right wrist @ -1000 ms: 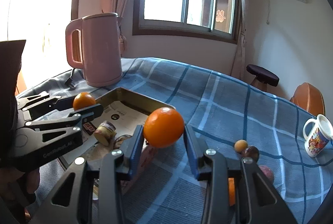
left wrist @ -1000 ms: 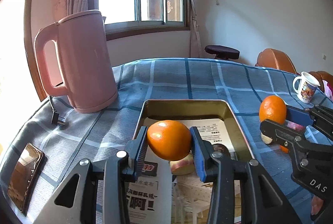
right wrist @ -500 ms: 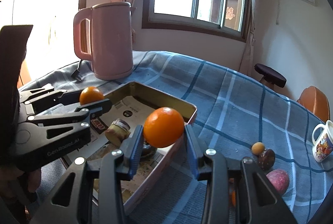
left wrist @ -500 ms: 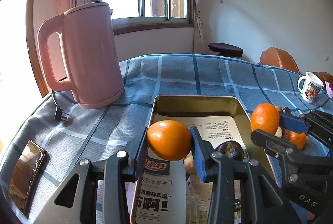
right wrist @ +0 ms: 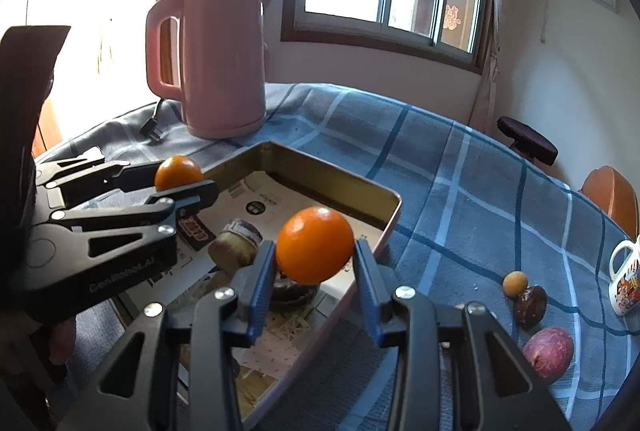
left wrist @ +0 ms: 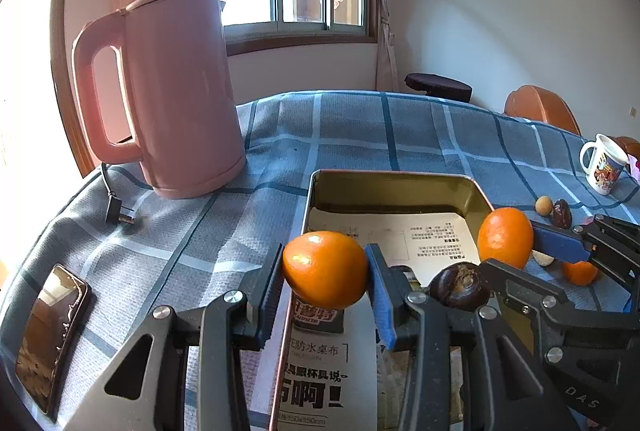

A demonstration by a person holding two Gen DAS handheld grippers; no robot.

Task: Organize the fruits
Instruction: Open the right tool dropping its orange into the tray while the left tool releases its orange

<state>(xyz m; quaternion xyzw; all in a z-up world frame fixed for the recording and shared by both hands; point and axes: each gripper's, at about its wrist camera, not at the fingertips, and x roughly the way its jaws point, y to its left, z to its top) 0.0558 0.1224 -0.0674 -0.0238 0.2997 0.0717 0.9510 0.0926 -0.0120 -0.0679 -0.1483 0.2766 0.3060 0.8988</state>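
The left claw (left wrist: 326, 271) is clamped on 1 orange (left wrist: 325, 269), held in the air over the near left rim of the metal tray (left wrist: 394, 187). The right claw (right wrist: 315, 251) is clamped on a 2nd orange (right wrist: 315, 249), above the tray's right side, just inside its long right wall. Both oranges sit squarely between the blue pads (right wrist: 262, 281).

The relation that counts is vertical: each orange hangs above the paper-lined tray floor, so a release likely needs a descent first. The right claw looks better centred; the left one straddles the rim and probably needs to shift inward. Directly beneath the right claw lie a dark fruit (right wrist: 290, 291) and a greenish purple-topped fruit (right wrist: 236, 243), so open floor lies toward the tray's far end.

Farther out on the checked surface (right wrist: 460, 191), beyond the right wall, a small yellow fruit (right wrist: 515, 283), a dark one (right wrist: 530, 305) and a reddish one (right wrist: 548, 351) remain loose. The pink kettle (left wrist: 168, 91) stands well beyond the tray's left corner.
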